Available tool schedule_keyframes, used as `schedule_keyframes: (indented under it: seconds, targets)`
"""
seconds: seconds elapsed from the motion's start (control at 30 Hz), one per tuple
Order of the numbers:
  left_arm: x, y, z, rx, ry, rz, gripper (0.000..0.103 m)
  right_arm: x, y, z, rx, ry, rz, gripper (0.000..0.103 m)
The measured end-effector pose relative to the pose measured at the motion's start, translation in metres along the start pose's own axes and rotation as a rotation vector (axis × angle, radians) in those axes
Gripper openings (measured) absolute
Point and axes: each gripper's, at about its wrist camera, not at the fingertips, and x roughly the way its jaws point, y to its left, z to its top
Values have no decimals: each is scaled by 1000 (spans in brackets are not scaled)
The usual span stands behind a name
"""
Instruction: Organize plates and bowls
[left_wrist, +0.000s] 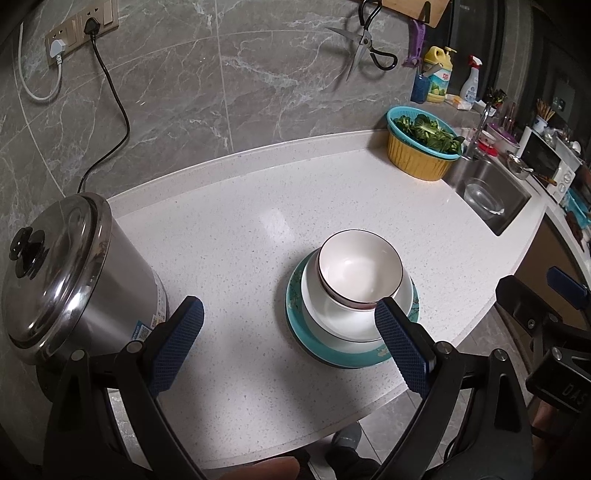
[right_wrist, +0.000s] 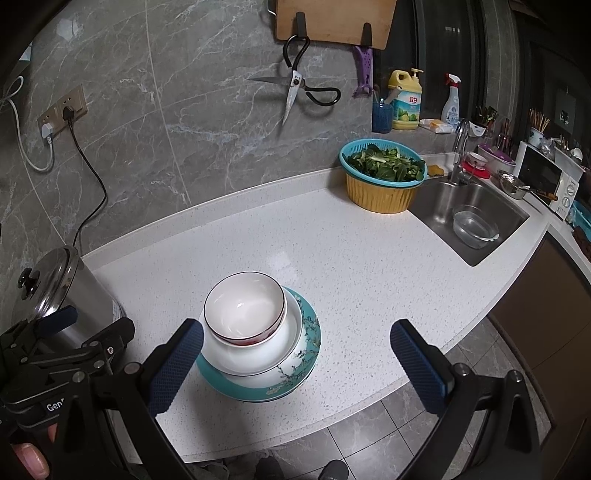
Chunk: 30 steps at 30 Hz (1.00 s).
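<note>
Near the stainless pot: the dish stack stood on the white speckled countertop (left_wrist: 258, 206), to the right of the stainless pot (left_wrist: 74, 273) and well apart from it.
Stack make-up: a teal floral plate (right_wrist: 306, 354) lay at the bottom, a white bowl (right_wrist: 251, 358) sat in it, and a dark-rimmed bowl (right_wrist: 243, 308) sat on top.
Stack condition: the top bowl sat off-centre, shifted toward the pot side; nothing else lay loose on the countertop beside the pot.
Left gripper (left_wrist: 291, 339): jaws stood wide apart and empty, one blue pad between pot and stack, the other in front of the stack's near rim; contact could not be confirmed.
Right gripper (right_wrist: 295, 362): jaws stood wide apart and empty, held on the side of the stack away from the pot, with the left pad overlapping the stack's edge in view.
Far from the pot: a yellow colander of greens (right_wrist: 382, 181) and the sink (right_wrist: 476, 221) lay well beyond the stack.
Step in hand, judged: the stacking appeared largely complete; centring the top bowl was probably what remained.
Recommended method: approach the top bowl's rim level, close slowly on its wall, and steady the plate with the other gripper.
Risk: glazed ware could slip, and a sideways nudge could tip the top bowl.
</note>
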Motion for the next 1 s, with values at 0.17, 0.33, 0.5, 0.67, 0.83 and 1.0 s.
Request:
schedule_keyframes:
  seconds: [0.17, 0.33, 0.5, 0.67, 0.83, 1.0]
  targets:
    - [3, 0, 1, 2, 4, 1, 94, 0, 1, 0, 2, 2, -1, 103]
    - [5, 0, 3, 3, 6, 0, 94, 2, -1, 1, 0, 5, 2, 103]
    - [9, 0, 3, 5, 10, 2, 94, 4, -1, 1, 1, 9, 2, 103]
    - [9, 0, 3, 4, 11, 1, 94, 6, -2, 1, 1, 11, 2, 103]
    - [9, 1, 3, 6, 10, 1, 94, 6, -3, 1, 1, 11, 3, 103]
    - [10, 1, 3, 6, 10, -1, 94, 5, -3, 1, 1, 11, 3, 103]
